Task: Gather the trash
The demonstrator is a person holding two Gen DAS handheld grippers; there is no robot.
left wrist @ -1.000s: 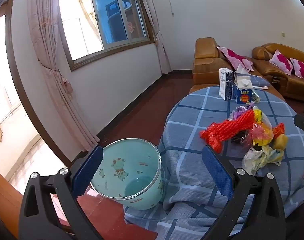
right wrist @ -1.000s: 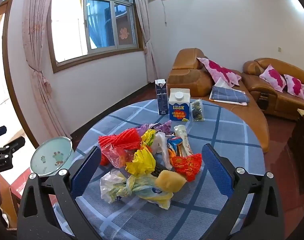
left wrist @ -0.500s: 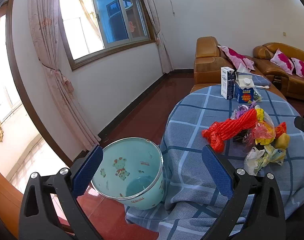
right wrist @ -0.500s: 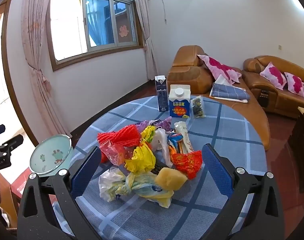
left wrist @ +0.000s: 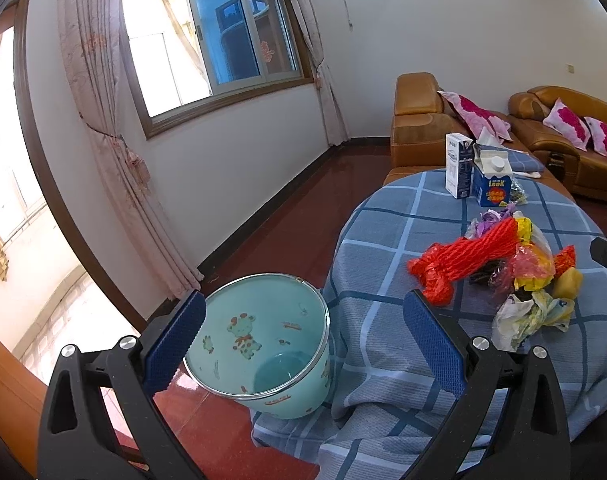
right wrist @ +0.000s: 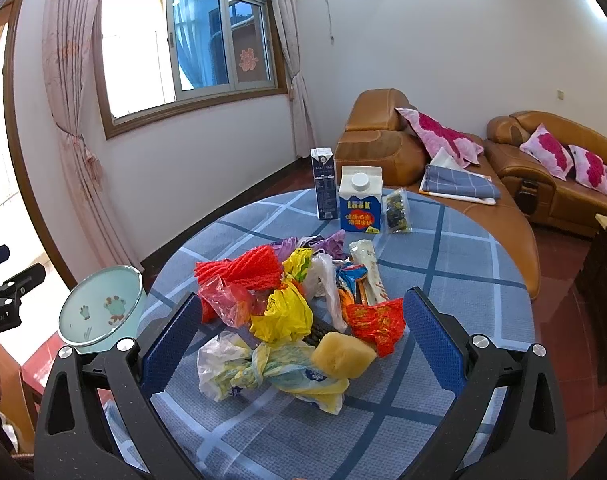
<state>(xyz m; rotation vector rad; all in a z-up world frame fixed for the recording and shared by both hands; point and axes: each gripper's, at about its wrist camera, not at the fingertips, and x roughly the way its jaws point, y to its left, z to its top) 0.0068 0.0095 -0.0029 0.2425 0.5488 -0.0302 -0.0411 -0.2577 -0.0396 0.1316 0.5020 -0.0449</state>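
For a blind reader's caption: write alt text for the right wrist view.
Open right tongs hover over a pile of crumpled plastic bags and wrappers on a round table with a blue checked cloth. Two cartons stand at the far edge, a pale green bin sits left of the table, and tan sofas line the wall behind.

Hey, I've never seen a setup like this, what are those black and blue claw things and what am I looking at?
A person holds two handheld grippers, each with a camera looking along its blue-padded fingers. The left gripper is open and empty, facing a pale green trash bin on the floor beside a round table with a blue checked cloth. The right gripper is also open and empty, above a trash pile of crumpled wrappers and bags. Behind stand a tall carton and a "Look" carton.
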